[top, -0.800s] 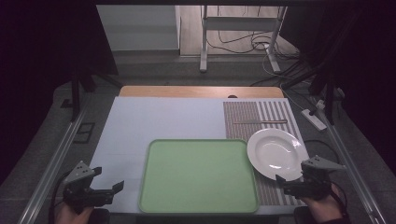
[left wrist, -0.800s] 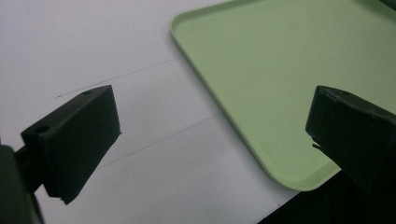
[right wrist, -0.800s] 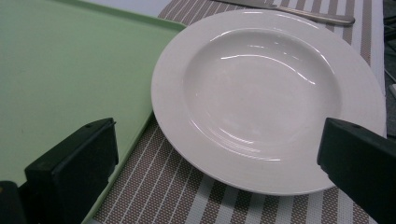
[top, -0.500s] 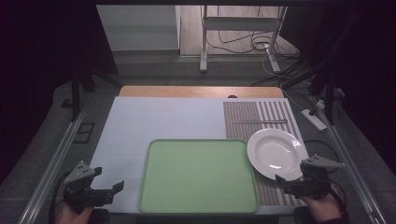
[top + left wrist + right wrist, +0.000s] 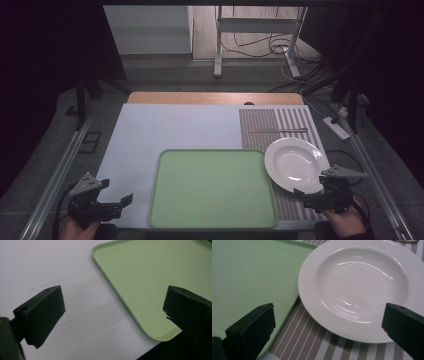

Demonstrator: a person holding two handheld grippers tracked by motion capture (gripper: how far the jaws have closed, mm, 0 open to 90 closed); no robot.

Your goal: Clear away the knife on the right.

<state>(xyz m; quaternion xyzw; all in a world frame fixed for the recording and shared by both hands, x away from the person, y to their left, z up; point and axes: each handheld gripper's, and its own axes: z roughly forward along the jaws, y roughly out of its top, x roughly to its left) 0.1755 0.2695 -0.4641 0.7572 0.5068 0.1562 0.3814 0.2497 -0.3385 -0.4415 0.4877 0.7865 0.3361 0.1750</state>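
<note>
The right tongs (image 5: 306, 194) stand spread and empty just short of the white plate (image 5: 297, 164) on the striped placemat (image 5: 290, 131), while the left tongs (image 5: 120, 206), also spread, hover above the worktop (image 5: 165, 130) beside the green tray (image 5: 212, 187).

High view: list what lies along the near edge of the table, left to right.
Left hand-held gripper → green tray → white plate → right hand-held gripper.
</note>
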